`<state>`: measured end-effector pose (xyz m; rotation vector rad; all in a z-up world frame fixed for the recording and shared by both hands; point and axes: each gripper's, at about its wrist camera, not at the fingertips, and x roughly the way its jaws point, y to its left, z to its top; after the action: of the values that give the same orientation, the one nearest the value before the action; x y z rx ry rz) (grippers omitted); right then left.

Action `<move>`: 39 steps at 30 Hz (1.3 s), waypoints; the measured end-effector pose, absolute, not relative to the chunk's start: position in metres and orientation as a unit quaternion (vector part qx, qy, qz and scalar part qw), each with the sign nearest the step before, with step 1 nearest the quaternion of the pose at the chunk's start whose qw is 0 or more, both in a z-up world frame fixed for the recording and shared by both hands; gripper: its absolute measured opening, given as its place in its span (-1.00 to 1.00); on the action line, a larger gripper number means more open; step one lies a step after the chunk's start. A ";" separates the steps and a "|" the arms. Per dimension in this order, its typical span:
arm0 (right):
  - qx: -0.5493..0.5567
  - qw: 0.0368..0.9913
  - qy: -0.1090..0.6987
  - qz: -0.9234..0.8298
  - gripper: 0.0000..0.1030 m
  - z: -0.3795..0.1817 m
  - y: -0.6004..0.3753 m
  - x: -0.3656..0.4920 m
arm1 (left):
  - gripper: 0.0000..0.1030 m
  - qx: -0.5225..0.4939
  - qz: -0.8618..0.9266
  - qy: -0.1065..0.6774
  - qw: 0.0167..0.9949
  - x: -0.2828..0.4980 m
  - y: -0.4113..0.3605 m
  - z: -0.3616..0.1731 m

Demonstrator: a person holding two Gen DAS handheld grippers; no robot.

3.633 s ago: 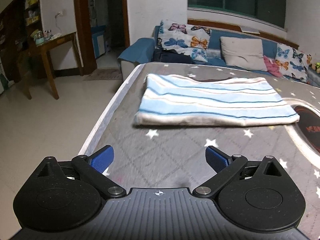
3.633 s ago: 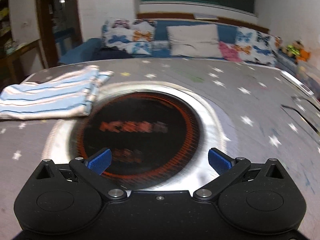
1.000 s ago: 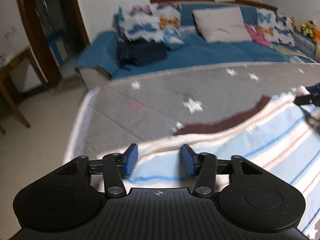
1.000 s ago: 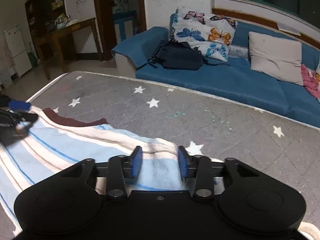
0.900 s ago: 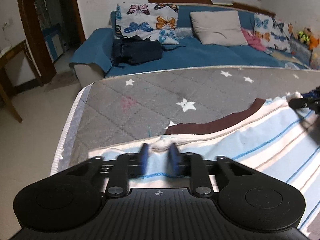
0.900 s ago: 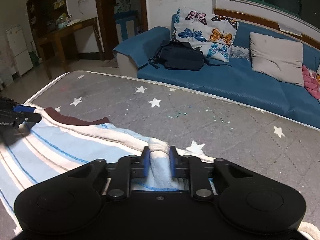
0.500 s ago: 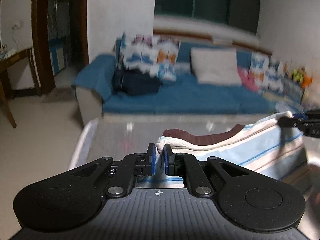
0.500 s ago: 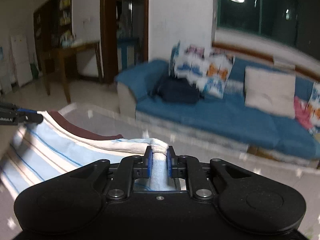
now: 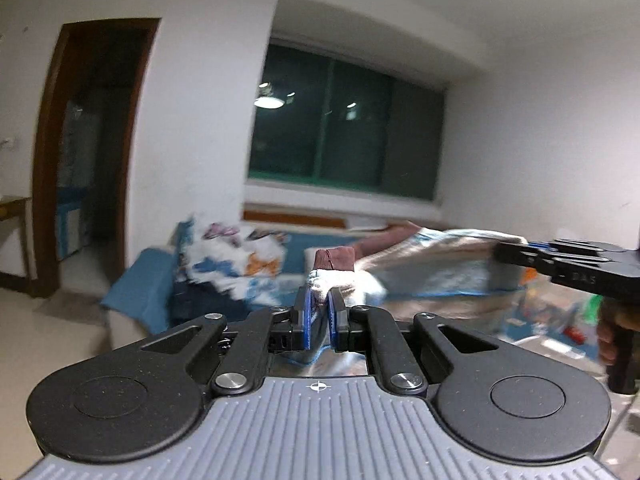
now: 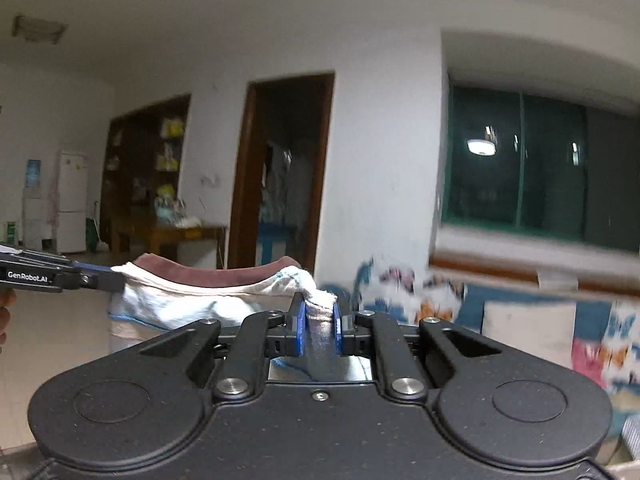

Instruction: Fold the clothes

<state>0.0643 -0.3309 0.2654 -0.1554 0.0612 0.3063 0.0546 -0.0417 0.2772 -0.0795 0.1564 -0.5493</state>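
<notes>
I have my left gripper clamped on one corner of the striped garment. My right gripper pinches the other corner, the cloth stretched between them.

Pale tiled floor bare near doorway; work surface out of view.

The garment hangs stretched between left gripper and right gripper.

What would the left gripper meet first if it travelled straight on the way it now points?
Probably the sofa with its butterfly cushion, though depth is unclear in the blur. The left gripper is shut on the shirt, which would travel with it.
</notes>
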 end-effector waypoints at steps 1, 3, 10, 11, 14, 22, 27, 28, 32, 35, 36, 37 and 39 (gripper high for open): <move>-0.084 0.984 0.028 0.156 -0.71 0.267 -0.329 0.051 | -0.83 -0.033 -0.274 0.076 0.958 0.043 -0.043 0.278; -0.098 0.981 0.023 0.164 -0.71 0.271 -0.325 0.026 | -0.83 -0.028 -0.282 0.097 0.954 0.021 -0.045 0.264; -0.132 0.965 0.124 0.189 -0.71 0.191 -0.322 -0.019 | -0.83 0.003 -0.303 0.178 0.936 -0.048 -0.056 0.201; -0.132 0.962 0.142 0.192 -0.71 0.177 -0.323 -0.024 | -0.83 0.004 -0.306 0.189 0.933 -0.055 -0.057 0.191; -0.127 0.952 0.193 0.201 -0.71 0.136 -0.326 -0.039 | -0.83 0.007 -0.315 0.219 0.923 -0.077 -0.057 0.162; -0.105 0.924 0.279 0.238 -0.71 0.101 -0.298 -0.102 | -0.83 0.017 -0.338 0.278 0.899 -0.125 -0.050 0.096; -0.104 0.912 0.301 0.257 -0.71 0.096 -0.285 -0.109 | -0.83 0.018 -0.345 0.306 0.887 -0.123 -0.050 0.069; -0.103 0.909 0.308 0.260 -0.71 0.094 -0.282 -0.108 | -0.83 0.017 -0.345 0.314 0.884 -0.123 -0.050 0.064; -0.117 0.897 0.334 0.264 -0.71 0.085 -0.276 -0.106 | -0.82 0.025 -0.333 0.339 0.880 -0.111 -0.052 0.051; -0.126 0.888 0.358 0.262 -0.66 0.071 -0.278 -0.108 | -0.82 0.034 -0.327 0.355 0.875 -0.110 -0.047 0.046; -0.126 0.888 0.356 0.261 -0.58 0.073 -0.278 -0.109 | -0.82 0.034 -0.329 0.355 0.874 -0.112 -0.043 0.046; -0.127 0.889 0.355 0.261 -0.57 0.075 -0.277 -0.110 | -0.81 0.034 -0.330 0.351 0.876 -0.114 -0.040 0.047; -0.129 0.891 0.346 0.264 -0.47 0.076 -0.275 -0.113 | -0.80 0.034 -0.327 0.347 0.878 -0.116 -0.040 0.050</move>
<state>-0.1130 -0.2750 0.0757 -0.2673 0.7190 0.5479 -0.1161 -0.0401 0.0495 0.0716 0.7232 -0.6814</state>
